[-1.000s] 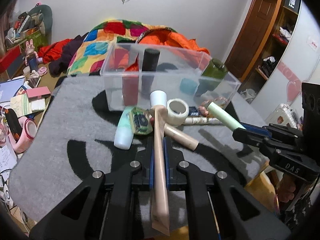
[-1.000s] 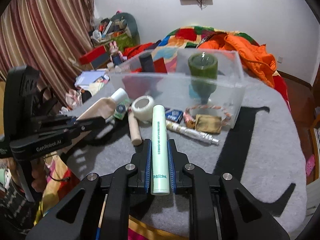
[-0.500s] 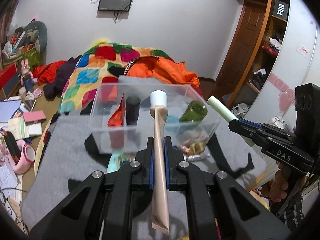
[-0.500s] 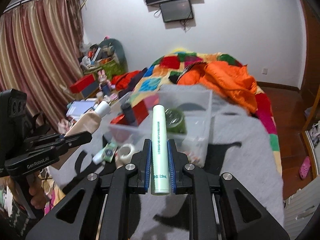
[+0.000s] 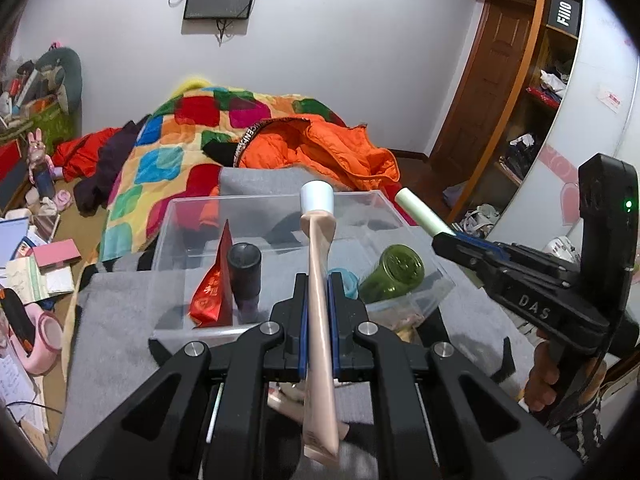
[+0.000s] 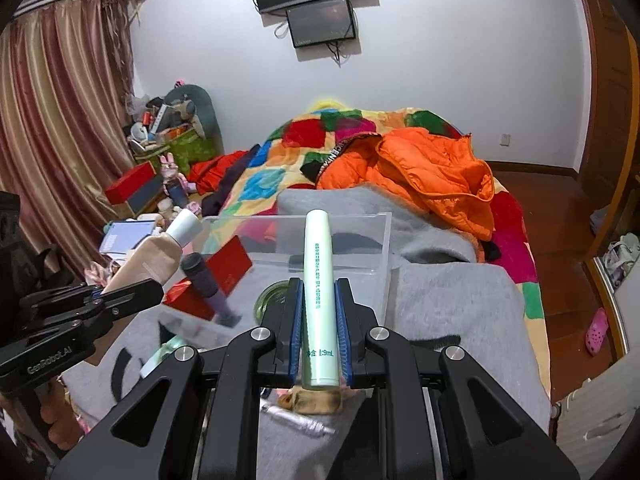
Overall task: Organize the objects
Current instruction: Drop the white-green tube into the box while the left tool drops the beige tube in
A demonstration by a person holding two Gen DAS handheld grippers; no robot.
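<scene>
Left wrist view: the beige cosmetic tube [image 5: 318, 280] with its white cap is pinched in the left gripper [image 5: 318, 292] above the clear plastic bin [image 5: 192, 216]. Right gripper [image 6: 318, 300] clamps the pale green tube [image 6: 317, 272], also over that bin on the grey blanket [image 6: 460, 300].

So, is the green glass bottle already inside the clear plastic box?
Yes, the green glass bottle lies tilted inside the clear plastic box, near its right wall, beside the red packet.
</scene>
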